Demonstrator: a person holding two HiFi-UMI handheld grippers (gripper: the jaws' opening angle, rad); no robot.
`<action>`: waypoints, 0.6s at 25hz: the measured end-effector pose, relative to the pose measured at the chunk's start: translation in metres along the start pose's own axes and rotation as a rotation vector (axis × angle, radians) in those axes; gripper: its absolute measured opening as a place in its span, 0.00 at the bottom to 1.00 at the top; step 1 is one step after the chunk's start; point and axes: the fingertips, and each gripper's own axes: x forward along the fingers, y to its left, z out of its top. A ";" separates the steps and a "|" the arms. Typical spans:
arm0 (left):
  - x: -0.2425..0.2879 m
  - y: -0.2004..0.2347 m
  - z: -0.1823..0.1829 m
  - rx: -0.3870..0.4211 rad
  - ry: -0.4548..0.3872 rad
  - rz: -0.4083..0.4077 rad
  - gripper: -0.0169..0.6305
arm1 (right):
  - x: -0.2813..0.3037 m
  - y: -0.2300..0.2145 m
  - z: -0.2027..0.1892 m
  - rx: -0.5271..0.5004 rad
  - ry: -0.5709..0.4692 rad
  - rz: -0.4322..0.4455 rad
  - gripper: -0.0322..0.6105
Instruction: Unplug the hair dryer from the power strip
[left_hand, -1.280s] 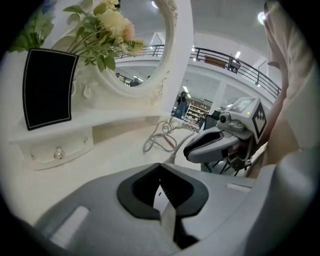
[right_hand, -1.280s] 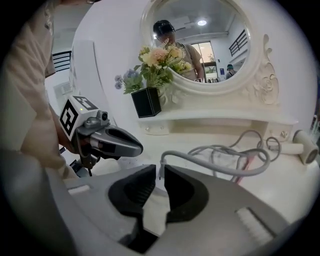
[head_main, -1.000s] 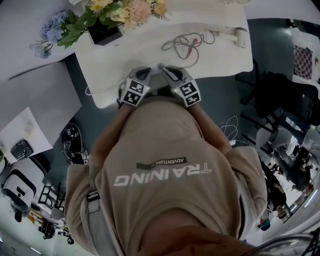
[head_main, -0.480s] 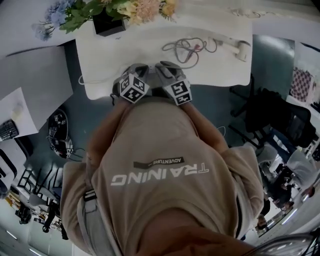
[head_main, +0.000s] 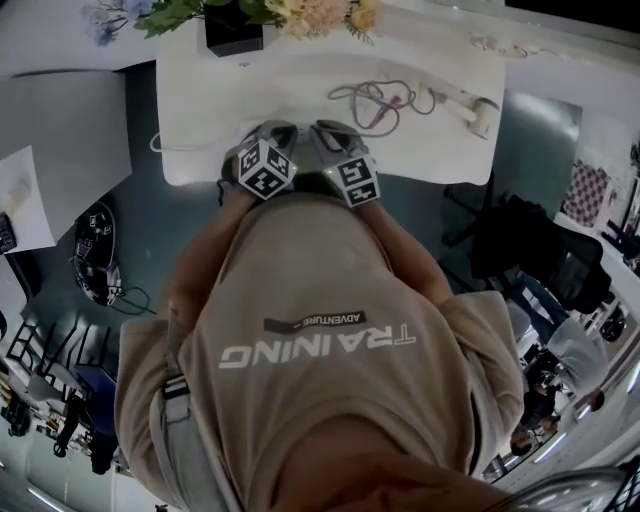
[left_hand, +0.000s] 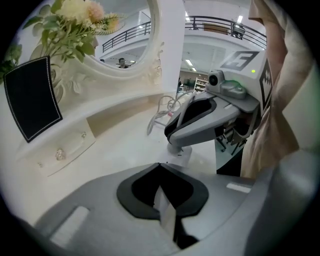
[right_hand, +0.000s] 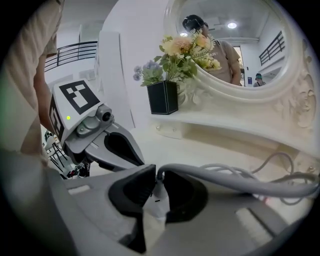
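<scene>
Glossy white worktop (head_main: 290, 80), rounded corners. White hair dryer (head_main: 470, 103) lay at its far right, well apart from both tools, with a smooth grey cable (right_hand: 225, 180) in loose loops between. Right tool (right_hand: 157, 181): matte black pads were closing on the white plug (right_hand: 158, 196) at the cable's end, pads against it. Left tool (left_hand: 160, 165): tips together. A white sliver showed in the slit behind them — couldn't tell what.
</scene>
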 end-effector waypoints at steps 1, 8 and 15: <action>0.000 0.000 0.000 -0.008 -0.005 0.001 0.03 | 0.000 0.000 0.000 -0.001 0.000 0.005 0.14; -0.001 0.002 0.001 -0.021 -0.017 0.001 0.03 | -0.008 -0.003 0.023 -0.036 -0.061 -0.002 0.14; -0.004 0.002 0.000 -0.034 -0.022 -0.013 0.03 | -0.043 -0.022 0.056 0.029 -0.135 -0.004 0.14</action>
